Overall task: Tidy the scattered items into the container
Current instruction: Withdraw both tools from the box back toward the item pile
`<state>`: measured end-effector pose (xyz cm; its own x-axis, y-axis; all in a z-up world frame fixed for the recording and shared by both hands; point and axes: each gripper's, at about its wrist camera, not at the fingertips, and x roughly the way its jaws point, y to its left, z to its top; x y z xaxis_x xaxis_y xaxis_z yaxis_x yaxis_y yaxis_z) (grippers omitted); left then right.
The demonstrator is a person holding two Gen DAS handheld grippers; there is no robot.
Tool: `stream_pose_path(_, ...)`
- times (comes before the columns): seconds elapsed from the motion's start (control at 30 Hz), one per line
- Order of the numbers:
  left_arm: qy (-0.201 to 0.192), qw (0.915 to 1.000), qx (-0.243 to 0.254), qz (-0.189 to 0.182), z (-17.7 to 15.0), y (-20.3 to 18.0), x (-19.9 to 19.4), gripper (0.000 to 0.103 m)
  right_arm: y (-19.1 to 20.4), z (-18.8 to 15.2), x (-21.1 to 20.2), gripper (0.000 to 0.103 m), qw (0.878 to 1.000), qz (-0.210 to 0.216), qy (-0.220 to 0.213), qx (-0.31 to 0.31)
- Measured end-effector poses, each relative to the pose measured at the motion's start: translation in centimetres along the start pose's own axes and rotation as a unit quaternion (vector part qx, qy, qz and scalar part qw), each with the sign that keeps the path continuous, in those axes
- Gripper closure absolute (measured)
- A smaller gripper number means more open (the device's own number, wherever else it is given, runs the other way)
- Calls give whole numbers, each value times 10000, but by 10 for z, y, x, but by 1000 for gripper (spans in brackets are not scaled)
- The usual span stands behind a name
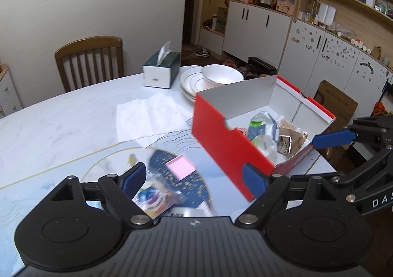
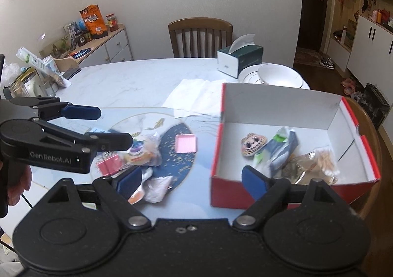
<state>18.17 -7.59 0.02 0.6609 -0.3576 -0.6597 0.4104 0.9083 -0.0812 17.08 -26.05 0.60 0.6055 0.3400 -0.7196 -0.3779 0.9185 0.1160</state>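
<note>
Snack packets [image 2: 145,151] are found beneath the open-jawed left gripper [image 2: 108,127], left of the red box [image 2: 348,109]; the right gripper [image 2: 194,181] is also held open, empty.

Not much to read here tbh. The left gripper [image 2: 113,127] has "GenRobot.AI" in pale letters on its black side. The right gripper [image 1: 334,139] shows "DAS" on its arm, cut off at the frame edge. Packet labels are too blurry to read.

Both wrist views above table [image 1: 61,117], facing chair, sharing red box [image 2: 282,105]
</note>
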Motion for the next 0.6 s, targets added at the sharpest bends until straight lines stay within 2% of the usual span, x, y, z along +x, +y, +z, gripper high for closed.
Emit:
stream_pose_path(0.17,-10,10000,-75,-1,-14,20,-11,14,24,-4,4,15,10000,-22,29,-34)
stream_pose_path(0.2,-13,10000,-91,1,-17,24,-13,12,29,-5,4,15,10000,-25,37,-35)
stream_pose_path(0.23,-16,10000,-93,1,-20,28,-14,4,33,-5,5,15,10000,-28,45,-32)
stream_pose_path(0.27,-36,9999,-92,18,-24,32,-16,0,37,-6,6,15,10000,-30,55,-32)
stream_pose_path(0.6,45,9999,-91,109,-60,67,-27,0,65,-9,20,15,9998,-131,136,10)
